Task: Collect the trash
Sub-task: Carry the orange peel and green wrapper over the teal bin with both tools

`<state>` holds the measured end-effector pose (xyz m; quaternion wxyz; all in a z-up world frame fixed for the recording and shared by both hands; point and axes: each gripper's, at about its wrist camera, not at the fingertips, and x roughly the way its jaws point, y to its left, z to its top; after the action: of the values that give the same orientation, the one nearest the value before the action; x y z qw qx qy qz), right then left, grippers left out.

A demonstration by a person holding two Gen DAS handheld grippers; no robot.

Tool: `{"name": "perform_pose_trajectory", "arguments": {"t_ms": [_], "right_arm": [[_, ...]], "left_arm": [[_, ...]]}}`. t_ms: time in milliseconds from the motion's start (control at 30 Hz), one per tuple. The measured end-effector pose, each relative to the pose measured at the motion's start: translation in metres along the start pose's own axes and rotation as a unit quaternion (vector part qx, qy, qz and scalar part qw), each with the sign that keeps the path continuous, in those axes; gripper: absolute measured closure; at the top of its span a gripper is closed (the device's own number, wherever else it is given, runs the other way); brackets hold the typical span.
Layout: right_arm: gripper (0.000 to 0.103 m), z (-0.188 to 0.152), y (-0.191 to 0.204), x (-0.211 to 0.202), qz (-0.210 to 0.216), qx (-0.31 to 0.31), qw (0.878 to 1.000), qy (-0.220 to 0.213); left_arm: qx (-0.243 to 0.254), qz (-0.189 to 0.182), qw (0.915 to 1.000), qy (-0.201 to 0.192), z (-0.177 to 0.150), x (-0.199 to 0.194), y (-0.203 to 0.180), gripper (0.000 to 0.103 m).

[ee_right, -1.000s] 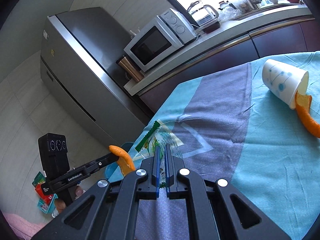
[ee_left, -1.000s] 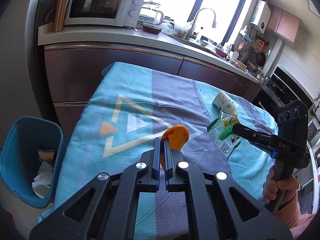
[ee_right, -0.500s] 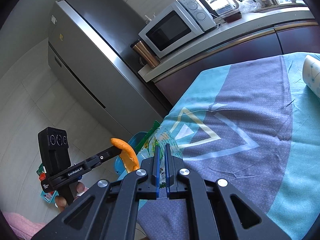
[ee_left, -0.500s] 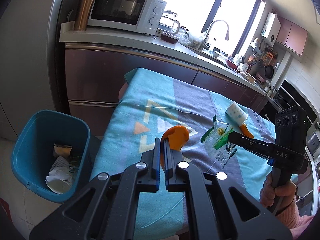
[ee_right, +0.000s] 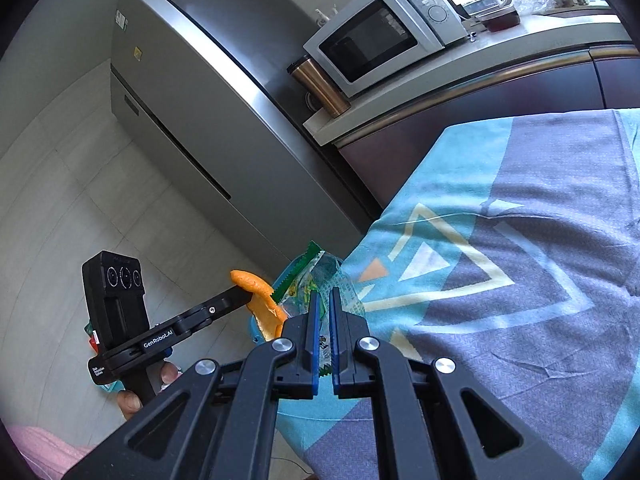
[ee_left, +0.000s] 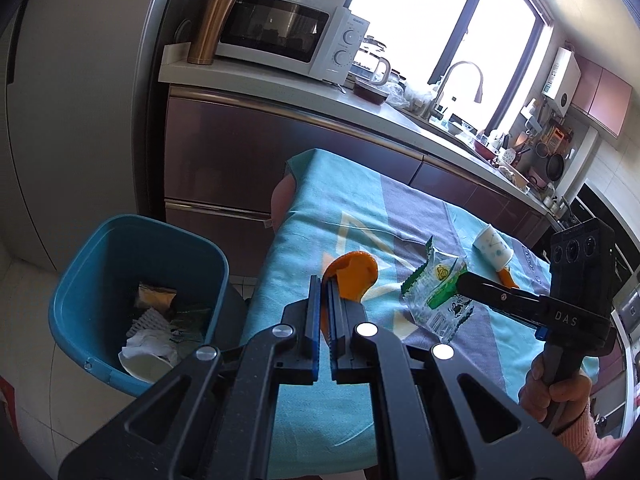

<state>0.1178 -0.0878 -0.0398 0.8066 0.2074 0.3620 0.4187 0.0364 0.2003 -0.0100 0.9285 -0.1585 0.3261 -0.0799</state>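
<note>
My left gripper [ee_left: 325, 284] is shut on a curled orange peel [ee_left: 354, 276], held above the left edge of the cloth-covered table [ee_left: 360, 216]. My right gripper [ee_right: 324, 294] is shut on a clear and green snack wrapper [ee_right: 316, 276]; from the left wrist view that wrapper [ee_left: 438, 296] hangs from the right gripper's tip [ee_left: 460, 280]. A blue trash bin [ee_left: 100, 256] with paper and wrappers inside stands on the floor left of the table. A white paper cup [ee_left: 492, 248] lies on its side on the cloth, with another orange peel [ee_left: 506, 278] at its mouth.
A counter [ee_left: 280, 84] with a microwave [ee_left: 288, 36], a copper tumbler [ee_left: 210, 24], a kettle and a sink runs behind the table. A steel fridge [ee_right: 192, 92] stands at the left. A hand [ee_left: 556, 392] in a pink sleeve grips the right tool.
Both grippers have travelled left along the table with their loads. The trash bin has come further into the left wrist view, and the cup has left the right wrist view.
</note>
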Motion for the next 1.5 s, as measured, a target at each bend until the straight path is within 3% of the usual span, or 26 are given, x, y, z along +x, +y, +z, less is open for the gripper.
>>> {"name": "perform_pose_trajectory", "arguments": {"t_ms": [833,1500], "right_arm": [[0.099,0.015,0.046,0.076,0.037,-0.038,0.997,0.055],[0.099,0.009,0.066,0.12,0.033,-0.059,0.992,0.102]], "left_arm": [[-0.046,0.066,0.9961,-0.034,0.013,-0.025,0.068,0.099],[-0.073,0.108,0.991,-0.028,0.01,-0.016,0.108,0.099]]}}
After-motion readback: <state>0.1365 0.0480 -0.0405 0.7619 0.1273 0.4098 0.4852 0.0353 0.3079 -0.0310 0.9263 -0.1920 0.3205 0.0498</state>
